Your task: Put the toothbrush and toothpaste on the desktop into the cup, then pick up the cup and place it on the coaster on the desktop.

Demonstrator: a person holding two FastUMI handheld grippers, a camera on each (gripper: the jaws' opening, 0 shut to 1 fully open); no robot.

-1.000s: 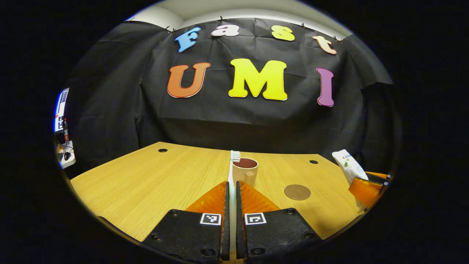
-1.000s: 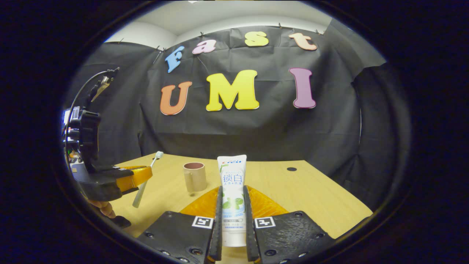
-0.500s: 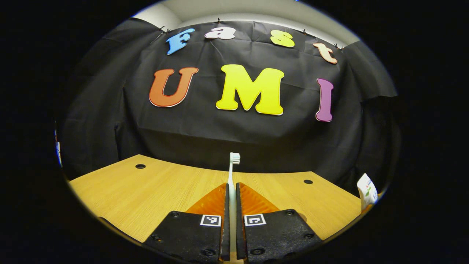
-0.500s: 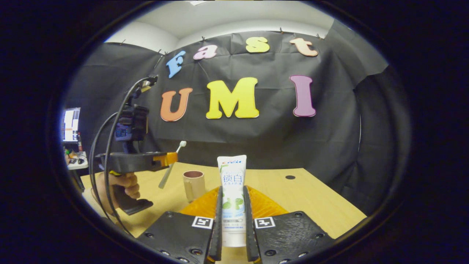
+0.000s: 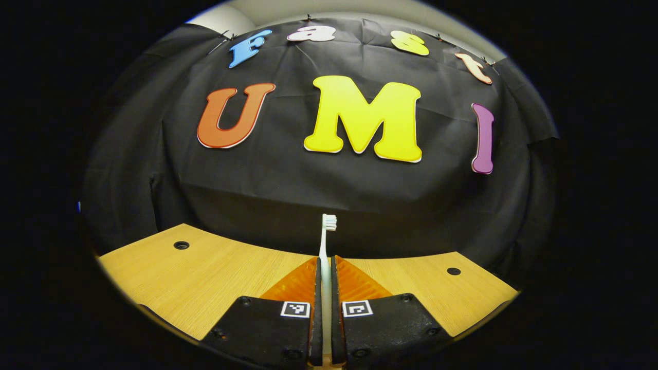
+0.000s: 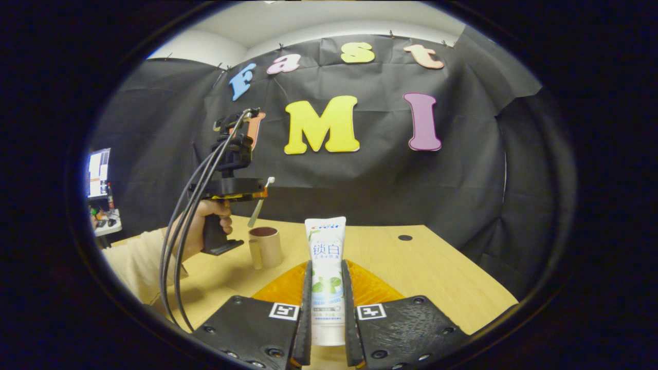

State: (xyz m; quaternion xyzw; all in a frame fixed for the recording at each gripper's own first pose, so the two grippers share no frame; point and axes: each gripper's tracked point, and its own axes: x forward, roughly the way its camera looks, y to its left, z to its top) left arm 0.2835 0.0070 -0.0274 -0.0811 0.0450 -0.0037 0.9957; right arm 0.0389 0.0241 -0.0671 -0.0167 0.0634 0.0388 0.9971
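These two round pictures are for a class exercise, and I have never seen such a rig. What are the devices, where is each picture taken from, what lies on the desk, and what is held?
No robot arm here: a person holds a handheld pair of tongs in each hand, each carrying a camera that looks along its own fingers.

The left gripper view shows the left tongs shut on a toothbrush, bristles up, above the wooden desk.

The right gripper view shows the right tongs shut on a toothpaste tube. Farther off, a hand holds the left tongs, the toothbrush slanting above a tan cup that stands on the desk.
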